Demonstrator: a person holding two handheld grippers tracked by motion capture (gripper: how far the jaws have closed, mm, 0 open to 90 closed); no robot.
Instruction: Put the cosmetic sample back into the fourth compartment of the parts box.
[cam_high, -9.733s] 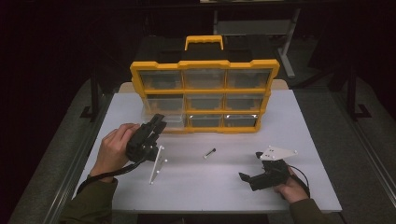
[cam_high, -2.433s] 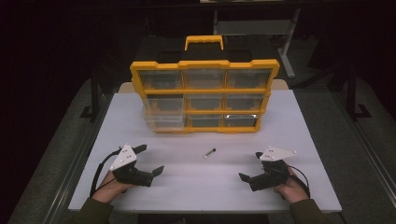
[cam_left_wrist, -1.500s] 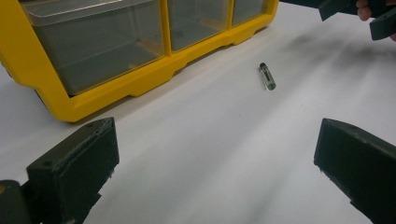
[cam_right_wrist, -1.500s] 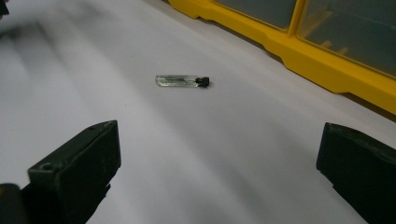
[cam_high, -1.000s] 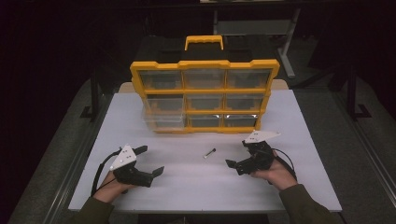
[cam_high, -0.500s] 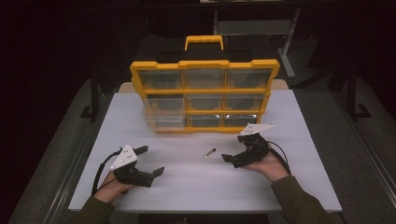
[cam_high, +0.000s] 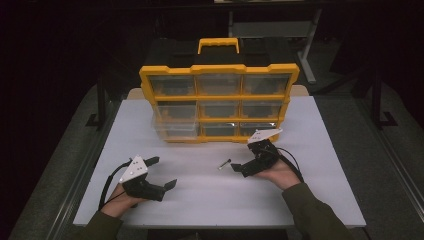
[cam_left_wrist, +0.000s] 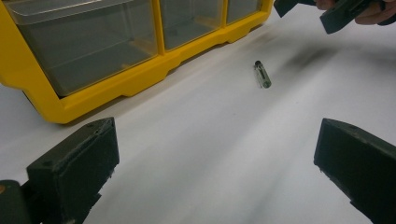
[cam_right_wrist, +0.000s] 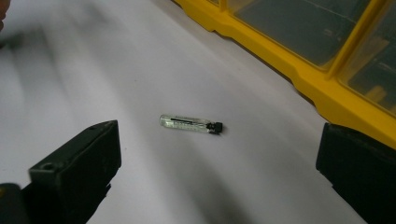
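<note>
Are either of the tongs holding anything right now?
No. Both the left tongs and right tongs stand open and empty; the small vial lies free on the table.

White table (cam_high: 320, 130) under bright light, room around it dark. Grey carpeted floor (cam_high: 380, 165) on both sides of table. Pale metal stand legs (cam_high: 305, 55) behind table.

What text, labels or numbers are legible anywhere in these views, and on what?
None can be read.
Small glass vial: a dark line of print along its side, too small and blurred to read.
Yellow organizer case: no legible label or brand.
</note>
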